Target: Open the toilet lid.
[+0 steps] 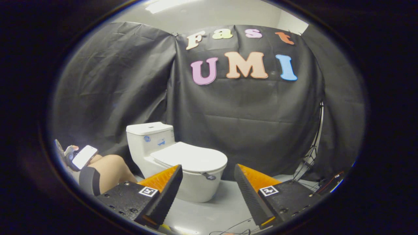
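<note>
A white toilet [183,163] stands on the grey floor ahead of my fingers, a little to the left, with its tank [151,137] at the back against the black cloth wall. Its lid [191,157] lies flat and closed over the bowl. A small dark tab [210,177] hangs at the front rim of the lid. My gripper [207,169] is open, its two orange and black fingers [163,184] spread wide with nothing between them. The fingertips are short of the bowl, with the lid's front edge showing in the gap between them.
A person sits to the left of the toilet, a bare knee [112,171] close to the left finger and a phone [84,156] in a hand. A thin metal stand [312,153] and cables [329,182] are at the right on the grey floor [225,202].
</note>
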`<act>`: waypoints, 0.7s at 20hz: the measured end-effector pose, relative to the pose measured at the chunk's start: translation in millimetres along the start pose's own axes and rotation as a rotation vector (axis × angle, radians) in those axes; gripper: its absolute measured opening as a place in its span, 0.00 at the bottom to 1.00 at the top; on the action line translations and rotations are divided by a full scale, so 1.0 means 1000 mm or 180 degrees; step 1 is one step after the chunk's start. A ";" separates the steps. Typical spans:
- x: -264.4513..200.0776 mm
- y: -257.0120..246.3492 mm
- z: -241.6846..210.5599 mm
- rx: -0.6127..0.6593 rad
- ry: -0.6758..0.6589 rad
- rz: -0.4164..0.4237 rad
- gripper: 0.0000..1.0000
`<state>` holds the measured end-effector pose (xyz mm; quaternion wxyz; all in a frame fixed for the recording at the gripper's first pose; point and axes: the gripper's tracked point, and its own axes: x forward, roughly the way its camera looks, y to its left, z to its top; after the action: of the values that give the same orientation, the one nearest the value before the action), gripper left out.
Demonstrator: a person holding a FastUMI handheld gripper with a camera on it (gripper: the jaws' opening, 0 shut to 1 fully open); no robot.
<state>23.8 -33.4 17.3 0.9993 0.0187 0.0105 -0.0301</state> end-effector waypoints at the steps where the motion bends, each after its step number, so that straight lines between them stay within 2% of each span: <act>1: 0.007 -0.004 0.009 0.0013 -0.0032 0.0004 0.97; 7: 0.075 -0.027 0.047 -0.0036 -0.0053 -0.0049 0.97; 14: 0.176 -0.027 0.031 0.0617 0.0313 -0.0120 0.98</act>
<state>198.0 -72.3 43.4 0.9904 0.1165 0.0569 -0.0488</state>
